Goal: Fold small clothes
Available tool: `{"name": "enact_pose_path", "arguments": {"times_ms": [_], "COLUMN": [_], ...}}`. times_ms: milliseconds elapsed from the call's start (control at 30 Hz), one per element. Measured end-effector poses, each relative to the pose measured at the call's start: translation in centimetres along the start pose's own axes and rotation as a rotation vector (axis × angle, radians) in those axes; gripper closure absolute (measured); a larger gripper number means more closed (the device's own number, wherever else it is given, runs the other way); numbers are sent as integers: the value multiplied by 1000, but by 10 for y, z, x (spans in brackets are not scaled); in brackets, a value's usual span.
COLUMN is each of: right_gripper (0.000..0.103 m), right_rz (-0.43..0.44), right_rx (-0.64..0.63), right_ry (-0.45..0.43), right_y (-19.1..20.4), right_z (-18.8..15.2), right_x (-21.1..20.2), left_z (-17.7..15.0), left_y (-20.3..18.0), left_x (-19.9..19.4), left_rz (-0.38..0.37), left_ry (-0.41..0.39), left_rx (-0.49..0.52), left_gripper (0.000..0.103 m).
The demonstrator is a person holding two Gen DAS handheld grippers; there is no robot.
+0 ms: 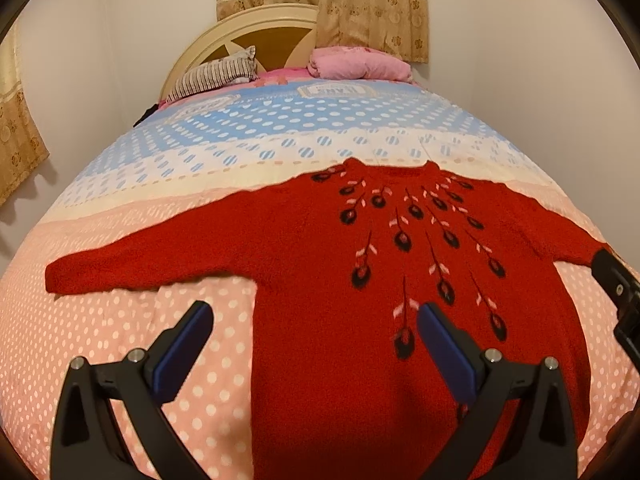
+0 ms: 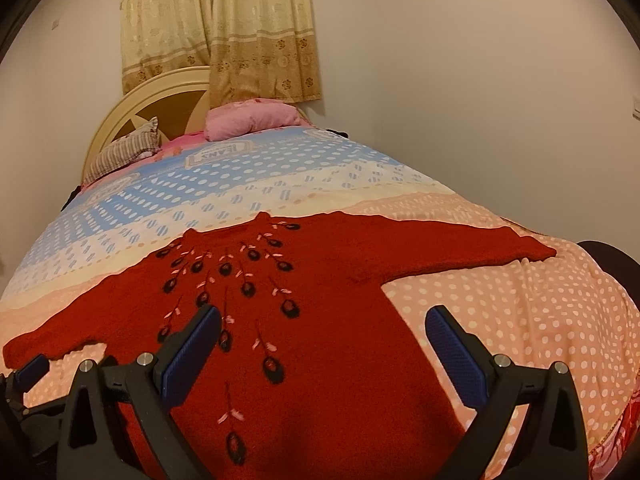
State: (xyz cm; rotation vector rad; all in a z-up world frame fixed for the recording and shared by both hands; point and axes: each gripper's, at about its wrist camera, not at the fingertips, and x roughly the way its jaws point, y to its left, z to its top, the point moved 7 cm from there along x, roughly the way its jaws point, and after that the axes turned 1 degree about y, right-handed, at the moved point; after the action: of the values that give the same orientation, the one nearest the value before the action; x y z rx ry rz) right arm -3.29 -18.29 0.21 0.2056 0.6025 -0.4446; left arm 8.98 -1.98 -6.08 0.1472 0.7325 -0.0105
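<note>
A red knitted sweater (image 1: 320,248) with black and pink flower embroidery lies flat, front up, sleeves spread, on the bed's polka-dot cover (image 1: 120,340). My left gripper (image 1: 314,320) is open and empty above the sweater's lower left side, near its left sleeve (image 1: 140,264). My right gripper (image 2: 324,322) is open and empty above the sweater (image 2: 320,280) at its lower right, near its right sleeve (image 2: 460,244). The right gripper's body shows at the left wrist view's right edge (image 1: 620,292); the left gripper's finger shows at the right wrist view's left edge (image 2: 32,368).
A striped pillow (image 1: 216,74) and a pink bundle (image 1: 360,64) lie at the cream headboard (image 1: 240,24). Floral curtains (image 1: 340,0) hang behind it. Walls close in on both sides of the bed. The cover's blue dotted part (image 2: 240,176) lies beyond the sweater.
</note>
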Motion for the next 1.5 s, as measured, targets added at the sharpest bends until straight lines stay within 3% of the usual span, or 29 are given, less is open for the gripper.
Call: {"name": "enact_pose_path", "arguments": {"times_ms": [167,367,467,633,700,767,800,1067,1300,1333,1367,1400,1500], "right_gripper": [1,5,22,25,33,47,47,49,52,63,87,99,99], "right_rz": [-14,-39,-48,-141,-185,-195,-194,-190,-283,-282,-289,-269,-214], "right_rx": [4,84,184,439,550,615,654,768,685,664,642,635,667], "right_ry": [6,27,72,132,168,213,247,361,332,332,337,346,318], "right_y": [-22,-96,-154,-283,-334,-364,-381,-415,-425,-424,-424,-424,-426], "right_z": [13,32,40,45,41,36,32,14,23,24,25,23,20], "right_x": [20,62,87,121,133,147,157,207,223,226,230,234,235], "left_z": [17,15,7,-11,-12,-15,-15,-17,-14,-14,-14,-14,-14], "left_y": [0,2,0,-1,-1,-2,-1,-3,-7,-7,-7,-7,-7], "left_x": [21,61,78,97,105,110,110,115,122,122,122,122,123], "left_rz": [-5,29,12,37,41,27,23,-6,-18,-17,-19,-21,-24], "left_ry": [-20,22,58,110,111,142,137,150,167,168,169,170,171], "left_rx": [-16,-23,-33,-49,-63,-72,-79,-106,-114,-113,-115,-116,-118], "left_gripper": [0,0,0,0,0,0,0,0,0,0,0,0,0]}}
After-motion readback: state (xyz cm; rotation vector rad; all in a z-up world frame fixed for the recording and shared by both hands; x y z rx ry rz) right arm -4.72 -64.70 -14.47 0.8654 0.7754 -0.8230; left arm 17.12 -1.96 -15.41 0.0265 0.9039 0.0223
